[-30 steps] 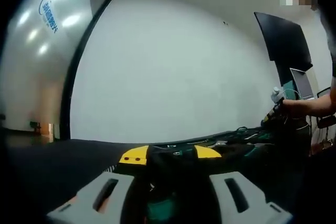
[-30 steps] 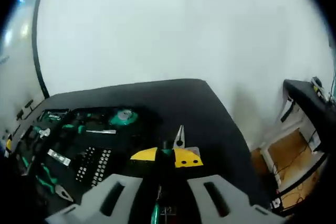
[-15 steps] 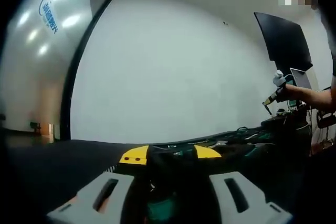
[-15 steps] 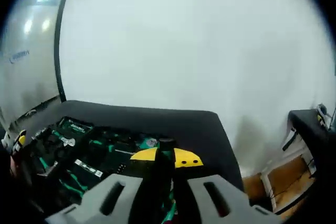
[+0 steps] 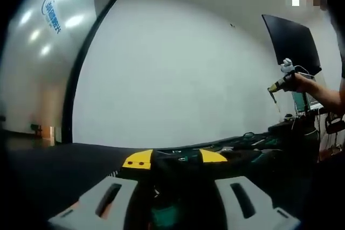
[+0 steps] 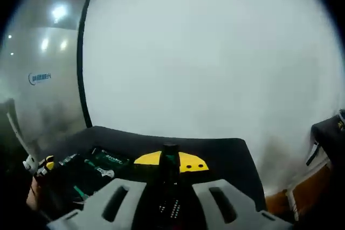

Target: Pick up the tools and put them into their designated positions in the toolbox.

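Note:
My left gripper (image 5: 175,159) sits low over the black table, its yellow-tipped jaws closed on a dark tool (image 5: 171,187) with a green part near the bottom. The open toolbox (image 5: 245,143) lies ahead to the right, with green-handled tools in its slots. My right gripper (image 5: 281,81) is raised high above the table in a person's hand at the right. In the right gripper view, my right gripper (image 6: 170,161) is shut on green-handled pliers (image 6: 170,152), of which a dark tip shows. The toolbox (image 6: 99,164) lies below at the left, with the left gripper (image 6: 36,168) beside it.
The black table (image 6: 215,152) ends at the right, with a gap to another black desk (image 6: 326,130). A white wall stands behind. A dark monitor (image 5: 291,39) and a cluttered desk (image 5: 302,119) are at the far right of the left gripper view.
The right gripper has risen with the pliers, and its view has tilted up, so the toolbox sits lower in it. The left gripper has stayed still.

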A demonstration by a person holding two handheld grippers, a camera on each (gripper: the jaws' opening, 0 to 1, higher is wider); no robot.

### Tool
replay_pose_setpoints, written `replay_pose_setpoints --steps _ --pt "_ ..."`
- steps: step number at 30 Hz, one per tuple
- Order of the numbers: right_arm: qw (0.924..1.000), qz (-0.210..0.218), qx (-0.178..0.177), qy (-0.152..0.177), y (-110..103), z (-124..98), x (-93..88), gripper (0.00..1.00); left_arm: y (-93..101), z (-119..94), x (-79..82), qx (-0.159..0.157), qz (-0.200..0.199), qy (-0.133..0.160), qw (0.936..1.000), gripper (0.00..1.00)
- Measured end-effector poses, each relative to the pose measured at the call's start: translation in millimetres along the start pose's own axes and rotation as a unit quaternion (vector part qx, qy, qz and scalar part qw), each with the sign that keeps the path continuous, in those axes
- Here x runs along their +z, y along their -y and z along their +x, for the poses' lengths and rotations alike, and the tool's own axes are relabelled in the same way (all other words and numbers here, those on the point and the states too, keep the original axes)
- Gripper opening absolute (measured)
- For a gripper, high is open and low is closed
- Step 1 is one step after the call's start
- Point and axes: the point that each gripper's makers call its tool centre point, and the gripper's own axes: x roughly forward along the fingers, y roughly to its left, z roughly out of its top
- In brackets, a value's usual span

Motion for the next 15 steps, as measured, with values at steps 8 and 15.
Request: replay_pose_setpoints --steps 8,15 --pt "0.9988 0.0 0.034 0.036 -35.4 -1.9 33.7 0.07 0.1 0.7 8.6 0.007 -0.016 0.012 0.9998 0.28" --pt "0.9956 -0.003 0.076 0.055 -76.5 -4.1 51.7 0.07 30.9 34.0 76.5 0.027 -0.012 0.05 0.9983 0.31"
